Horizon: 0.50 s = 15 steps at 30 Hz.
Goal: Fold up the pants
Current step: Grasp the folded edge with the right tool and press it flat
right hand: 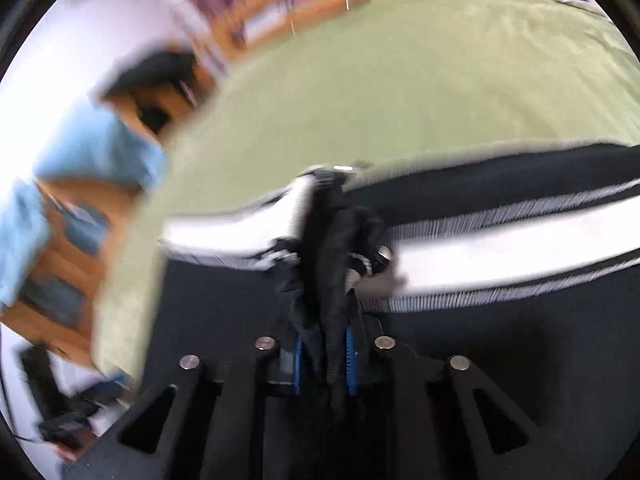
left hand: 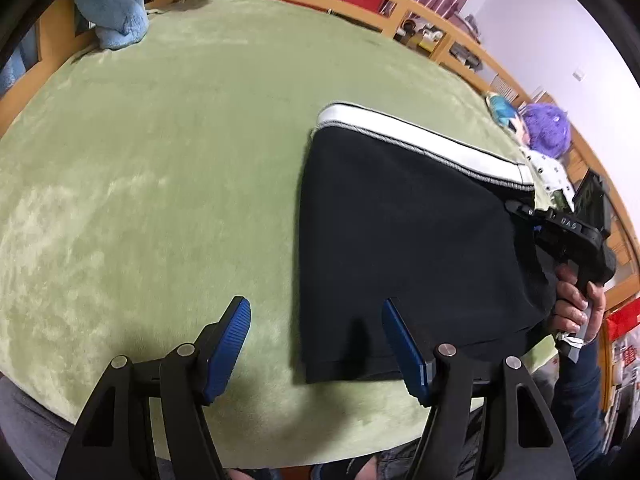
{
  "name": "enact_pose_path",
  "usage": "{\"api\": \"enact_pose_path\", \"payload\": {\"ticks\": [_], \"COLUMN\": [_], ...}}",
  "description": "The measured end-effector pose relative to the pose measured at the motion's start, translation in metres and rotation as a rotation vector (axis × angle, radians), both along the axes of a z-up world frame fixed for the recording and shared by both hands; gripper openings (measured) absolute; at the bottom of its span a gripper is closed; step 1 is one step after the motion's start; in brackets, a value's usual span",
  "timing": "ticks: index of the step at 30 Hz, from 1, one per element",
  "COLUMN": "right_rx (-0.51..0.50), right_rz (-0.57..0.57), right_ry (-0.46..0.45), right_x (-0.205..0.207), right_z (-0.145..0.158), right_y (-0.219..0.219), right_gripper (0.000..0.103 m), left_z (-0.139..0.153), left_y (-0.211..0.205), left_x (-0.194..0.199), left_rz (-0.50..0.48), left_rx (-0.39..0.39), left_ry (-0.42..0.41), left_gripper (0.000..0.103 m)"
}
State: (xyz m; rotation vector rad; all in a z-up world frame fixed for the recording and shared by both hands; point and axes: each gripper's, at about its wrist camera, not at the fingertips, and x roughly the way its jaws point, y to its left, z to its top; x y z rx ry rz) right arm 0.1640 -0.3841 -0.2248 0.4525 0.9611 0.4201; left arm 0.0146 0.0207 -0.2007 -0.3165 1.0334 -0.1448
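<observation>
The black pants (left hand: 408, 232) with a white side stripe (left hand: 424, 140) lie folded on the green blanket (left hand: 160, 160), right of centre. My left gripper (left hand: 322, 340) hovers open above their near left corner; its right pad (left hand: 402, 348) is over the black cloth and its left pad (left hand: 230, 344) is over bare blanket. My right gripper (left hand: 524, 212) sits at the pants' right edge, held by a hand (left hand: 576, 304). The blurred right wrist view shows the right gripper (right hand: 325, 356) shut on a bunched fold of black pants (right hand: 340, 264) beside the white stripe (right hand: 500, 248).
A light blue plush cloth (left hand: 116, 12) lies at the blanket's far left corner. A wooden rail (left hand: 420, 12) runs round the far edge, with shelves and red items behind. A purple-haired doll (left hand: 548, 128) lies at the far right. Bare blanket spreads left of the pants.
</observation>
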Motion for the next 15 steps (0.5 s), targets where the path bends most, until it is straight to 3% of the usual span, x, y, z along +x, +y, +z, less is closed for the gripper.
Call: {"api": "enact_pose_path", "payload": {"ticks": [3, 6, 9, 11, 15], "right_rx": [-0.094, -0.117, -0.123, -0.123, -0.098], "right_rz": [-0.04, -0.018, -0.051, -0.08, -0.033], "right_ry": [0.045, 0.139, 0.105, 0.054, 0.015], "right_x": [0.005, 0.008, -0.016, -0.042, -0.087], "right_z": [-0.013, -0.04, -0.025, -0.009, 0.0], "right_y": [-0.006, -0.005, -0.016, -0.022, -0.018], "right_gripper": [0.016, 0.026, 0.039, 0.054, 0.054], "left_z": [0.005, 0.007, 0.009, 0.007, -0.001], "left_y": [-0.004, -0.009, -0.008, -0.006, -0.008], "left_x": [0.0, 0.004, 0.003, 0.001, 0.004], "left_rz": [-0.022, -0.023, -0.005, 0.004, 0.006], "left_rx": [0.009, 0.042, 0.017, 0.003, 0.009], "left_ry": [-0.025, -0.031, -0.049, -0.055, -0.032], "left_gripper": [0.066, 0.066, 0.066, 0.066, 0.066]}}
